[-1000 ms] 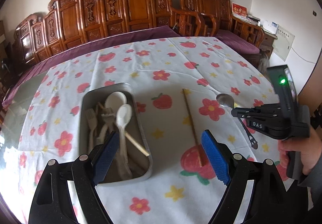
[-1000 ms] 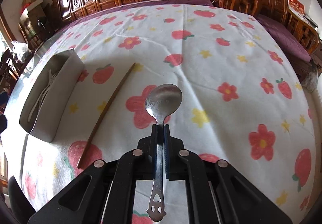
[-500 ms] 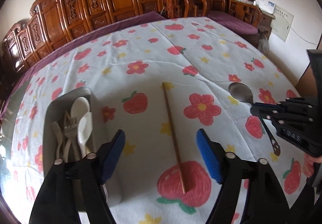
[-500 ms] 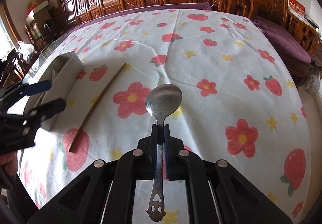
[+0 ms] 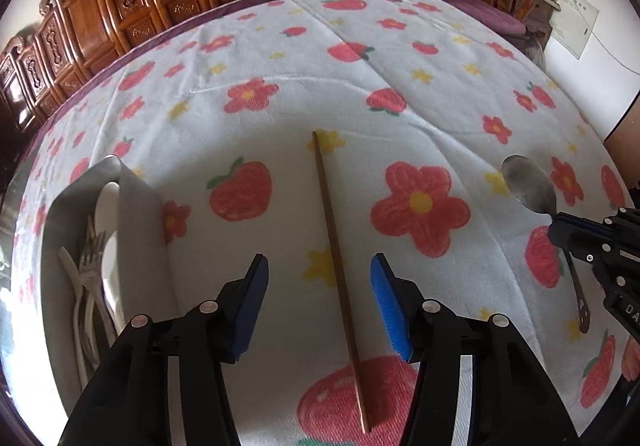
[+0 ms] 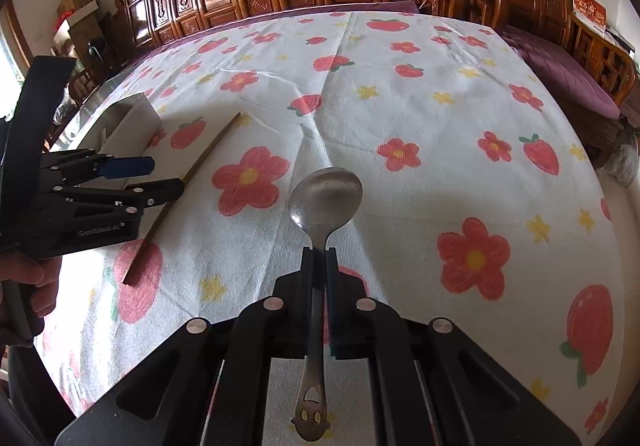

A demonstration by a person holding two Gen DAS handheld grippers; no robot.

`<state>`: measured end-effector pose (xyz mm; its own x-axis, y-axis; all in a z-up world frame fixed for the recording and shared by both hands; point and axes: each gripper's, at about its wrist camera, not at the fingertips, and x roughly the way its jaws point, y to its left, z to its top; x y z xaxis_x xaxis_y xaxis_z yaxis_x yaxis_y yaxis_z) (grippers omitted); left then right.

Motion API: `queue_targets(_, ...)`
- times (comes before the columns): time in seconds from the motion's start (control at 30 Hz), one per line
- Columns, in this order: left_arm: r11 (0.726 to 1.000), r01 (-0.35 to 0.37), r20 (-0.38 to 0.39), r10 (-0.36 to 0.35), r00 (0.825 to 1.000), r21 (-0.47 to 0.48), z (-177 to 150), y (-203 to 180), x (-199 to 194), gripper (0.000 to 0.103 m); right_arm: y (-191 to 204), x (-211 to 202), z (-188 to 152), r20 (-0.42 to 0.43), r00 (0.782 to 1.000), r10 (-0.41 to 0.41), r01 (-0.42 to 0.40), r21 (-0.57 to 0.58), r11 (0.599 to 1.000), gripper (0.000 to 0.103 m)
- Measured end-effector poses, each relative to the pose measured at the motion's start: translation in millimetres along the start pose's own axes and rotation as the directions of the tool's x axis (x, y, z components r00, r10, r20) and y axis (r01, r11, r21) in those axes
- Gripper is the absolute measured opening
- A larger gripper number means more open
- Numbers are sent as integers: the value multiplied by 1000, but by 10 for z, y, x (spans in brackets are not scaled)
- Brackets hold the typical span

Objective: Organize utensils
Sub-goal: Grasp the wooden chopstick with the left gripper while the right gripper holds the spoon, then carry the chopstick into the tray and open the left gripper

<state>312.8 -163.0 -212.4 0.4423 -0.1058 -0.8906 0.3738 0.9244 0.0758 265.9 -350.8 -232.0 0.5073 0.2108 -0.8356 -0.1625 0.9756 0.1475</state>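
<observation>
Left gripper [image 5: 318, 276] closing astride a wooden chopstick [image 5: 338, 270] lying on the flowered tablecloth [image 5: 360, 93], pads clear of it. Metal tray [image 5: 138, 230] of forks and spoons at the table's left edge; right gripper [image 5: 596, 246] clamps a metal spoon [image 5: 530, 185] at the right edge.

A single brown wooden chopstick [image 5: 335, 242] lies flat on the flowered cloth, its near end on a printed strawberry. A dull metal spoon [image 6: 325, 197] with a cut-out face at its handle end is held by the handle, bowl forward. To the left, a grey metal tray [image 5: 138, 213] holds white spoons [image 5: 107, 201] and forks [image 5: 90, 258].
</observation>
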Motion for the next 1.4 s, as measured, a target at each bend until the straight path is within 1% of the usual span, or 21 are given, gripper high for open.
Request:
queue_targets(0.13,1000,-5,-13,5,1000,-1,-6,6,49,51,-7,10,-11,-1,1000,-4,4,-5,1000,7)
queue_targets(0.2,1000,-4,-19,4,1000,0,-12,10,69,46,-9,13,-12,0,1000,-3,3,-2,1000,7)
queue_targets(0.33,1000,12,-23,-12,1000,-14,-31,28,88,43,-9,19,-5,0,1000,-1,1,-2,1000,7)
queue_targets(0.43,999,32,-18,-32,999,-15,-41,12,81,34,-4,28,-9,-2,1000,0,0,-4,1000,7)
queue_targets(0.47,999,40,-15,-41,999,-14,-46,0,76,26,8,29,-9,-2,1000,1,-1,-5,1000,7)
queue_targets(0.5,999,49,-13,-50,999,-14,-47,-12,72,12,17,30,-8,-3,1000,2,-2,-5,1000,7)
queue_targets(0.53,998,59,-15,-60,998,-13,-50,-24,68,5,30,27,-9,-3,1000,3,-3,-5,1000,7)
queue_targets(0.63,998,60,-20,-60,998,-18,-61,-40,48,5,72,5,-7,1,1000,5,-5,-11,1000,7)
queue_targets(0.73,998,64,-6,-64,998,-14,-80,-39,-22,4,112,-33,4,5,1000,5,-5,-14,1000,7)
queue_targets(1.07,997,75,64,-74,995,-13,-84,41,-431,4,317,-211,79,30,999,13,-12,-35,999,7)
queue_targets(1.27,997,72,108,-70,992,-16,-87,169,-703,4,476,-298,159,46,999,26,-24,-54,998,7)
queue_targets(1.4,998,63,125,-60,990,-19,-97,333,-868,4,611,-340,214,57,998,41,-37,-73,997,7)
